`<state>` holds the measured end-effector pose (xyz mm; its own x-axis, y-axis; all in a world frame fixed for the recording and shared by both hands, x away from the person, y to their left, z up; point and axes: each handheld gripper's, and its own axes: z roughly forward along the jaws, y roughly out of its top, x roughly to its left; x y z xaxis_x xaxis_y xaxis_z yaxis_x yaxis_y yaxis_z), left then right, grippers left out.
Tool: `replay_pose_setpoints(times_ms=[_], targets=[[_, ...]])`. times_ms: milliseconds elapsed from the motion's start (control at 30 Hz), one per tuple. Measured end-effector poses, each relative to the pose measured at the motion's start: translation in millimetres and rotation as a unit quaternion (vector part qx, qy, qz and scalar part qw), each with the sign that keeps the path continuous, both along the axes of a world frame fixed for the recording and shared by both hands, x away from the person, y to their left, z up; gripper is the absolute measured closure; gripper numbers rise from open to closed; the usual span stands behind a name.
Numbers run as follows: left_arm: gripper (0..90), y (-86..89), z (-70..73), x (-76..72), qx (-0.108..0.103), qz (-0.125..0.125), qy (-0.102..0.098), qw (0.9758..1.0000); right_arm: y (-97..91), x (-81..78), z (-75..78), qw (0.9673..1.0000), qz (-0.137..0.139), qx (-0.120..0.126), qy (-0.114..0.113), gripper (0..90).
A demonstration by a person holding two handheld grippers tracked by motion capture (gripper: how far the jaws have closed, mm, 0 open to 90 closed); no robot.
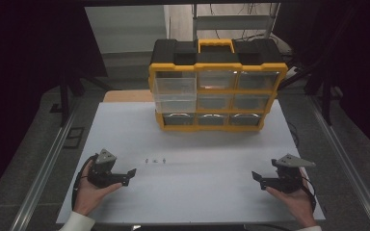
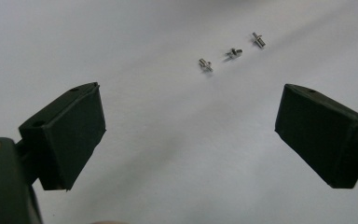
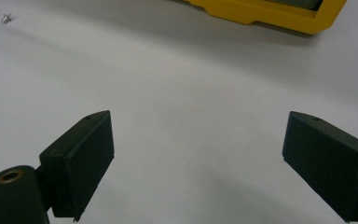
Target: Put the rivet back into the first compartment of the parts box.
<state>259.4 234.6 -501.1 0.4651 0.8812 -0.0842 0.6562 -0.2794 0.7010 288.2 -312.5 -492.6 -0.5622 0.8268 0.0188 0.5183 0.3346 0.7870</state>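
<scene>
Three small screws [image 1: 155, 160] lie in a row on the white table [image 1: 197, 192], just ahead of the left gripper [image 1: 131, 174], its jaws wide and empty. The right gripper [image 1: 257, 178], likewise wide and empty, rests well apart, before a yellow drawer cabinet [image 1: 217, 86].

The room around the table is dark, close to black at both sides of the high view, while the white table top [image 1: 192, 163] catches a soft light from above and glows pale grey. The yellow drawer cabinet [image 1: 218, 84] stays readable, with faint reflections on its clear drawer fronts. The whole high view is grainy and a little soft. In the left gripper view the small screws [image 2: 233, 52] are fairly sharp and throw short shadows, a broad soft shadow streaks the surface, and the near black parts blur. The right gripper view is evenly dim, with darker corners
</scene>
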Motion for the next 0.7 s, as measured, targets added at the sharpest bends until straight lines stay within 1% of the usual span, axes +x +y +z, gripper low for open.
replay_pose_setpoints(times_ms=[133,200,267,300,400,467,600,700], targets=[[8.0,0.6,1.2,-2.5,0.002,0.003,-0.003,1.0000,-0.6,-0.6,1.6,1.0000,0.006,-0.003,-0.002,10.1],[8.0,2.4,2.0,-3.0,0.000,0.003,-0.004,1.0000,-0.9,-0.7,1.8,1.0000,0.007,-0.003,-0.001,10.4],[7.6,4.2,2.4,-3.5,-0.005,0.011,-0.003,0.9999,-2.0,-0.7,2.2,1.0000,0.008,-0.005,0.000,10.5],[7.6,5.5,2.4,-4.1,-0.006,0.010,-0.002,0.9999,-3.0,-0.7,2.8,1.0000,0.008,-0.005,-0.001,10.5],[7.7,8.4,1.7,-5.8,-0.009,0.013,0.000,0.9999,-6.0,-0.1,4.9,1.0000,0.007,0.001,-0.005,10.6],[7.8,9.3,1.6,-5.5,-0.012,0.011,0.001,0.9999,-5.9,0.3,3.8,1.0000,0.008,-0.002,-0.002,10.6],[10.0,8.9,2.3,-5.6,-0.011,0.005,0.003,0.9999,-4.5,-0.6,3.3,0.9999,0.015,-0.006,0.001,10.9],[9.7,9.2,2.2,-5.3,-0.010,0.005,0.005,0.9999,-3.2,-1.4,3.1,0.9998,0.021,-0.006,0.004,10.9]])
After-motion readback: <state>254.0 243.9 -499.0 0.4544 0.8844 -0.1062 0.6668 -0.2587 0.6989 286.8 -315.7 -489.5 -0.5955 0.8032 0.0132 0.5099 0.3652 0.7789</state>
